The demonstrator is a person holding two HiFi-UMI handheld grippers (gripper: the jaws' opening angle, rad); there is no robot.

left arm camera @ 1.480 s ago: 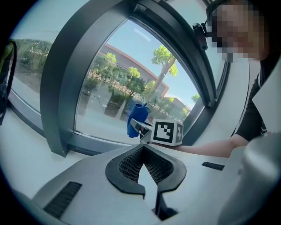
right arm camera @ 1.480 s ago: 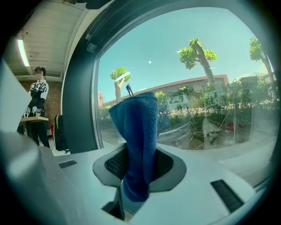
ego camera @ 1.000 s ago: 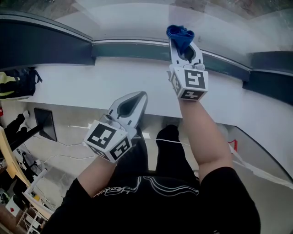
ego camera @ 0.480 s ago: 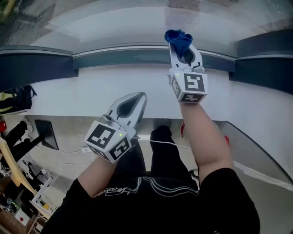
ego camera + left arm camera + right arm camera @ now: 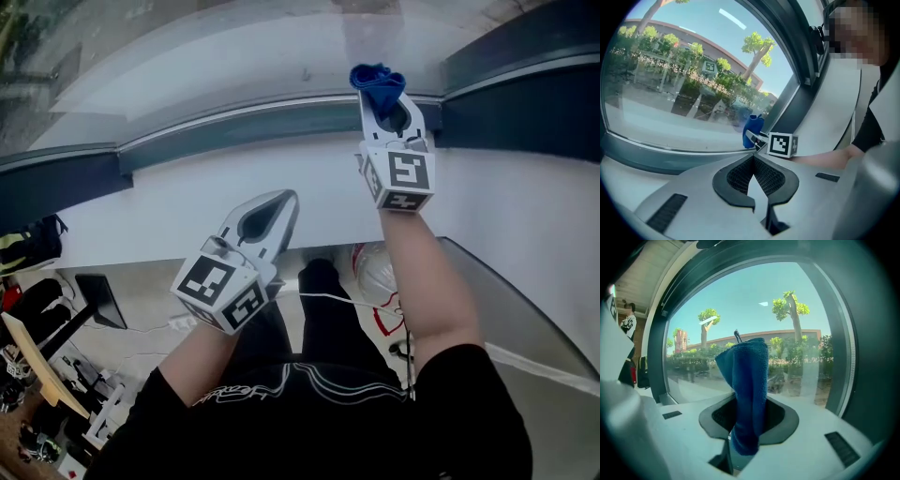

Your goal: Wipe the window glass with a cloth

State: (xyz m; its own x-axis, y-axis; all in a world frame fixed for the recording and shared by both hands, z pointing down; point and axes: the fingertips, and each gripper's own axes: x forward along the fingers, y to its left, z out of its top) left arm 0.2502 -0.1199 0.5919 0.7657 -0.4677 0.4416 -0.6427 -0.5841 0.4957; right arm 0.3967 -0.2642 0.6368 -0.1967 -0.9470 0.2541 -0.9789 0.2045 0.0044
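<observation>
A blue cloth [image 5: 379, 86] [image 5: 746, 390] [image 5: 752, 129] is bunched upright in my right gripper [image 5: 384, 97] [image 5: 746, 404], which is shut on it. The cloth's top reaches the bottom edge of the window glass [image 5: 244, 42] [image 5: 754, 324], just above the dark frame [image 5: 234, 127]. My left gripper [image 5: 278, 208] [image 5: 753, 174] hangs lower and to the left, over the white sill [image 5: 141, 197]. Its jaws are shut with nothing between them. In the left gripper view, the right gripper's marker cube [image 5: 782, 145] shows beside the cloth.
A dark vertical window post [image 5: 862, 357] stands right of the pane. Below the sill lie a dark panel [image 5: 101, 300], bags [image 5: 28, 244] and clutter [image 5: 37, 394] at left, and a white-and-red object [image 5: 375, 277] on the floor. A person [image 5: 628, 324] stands far left.
The right gripper with the cloth has shifted slightly right along the window's bottom edge. The view has swung, so the frame now slopes up to the right. The left gripper has hardly moved.
</observation>
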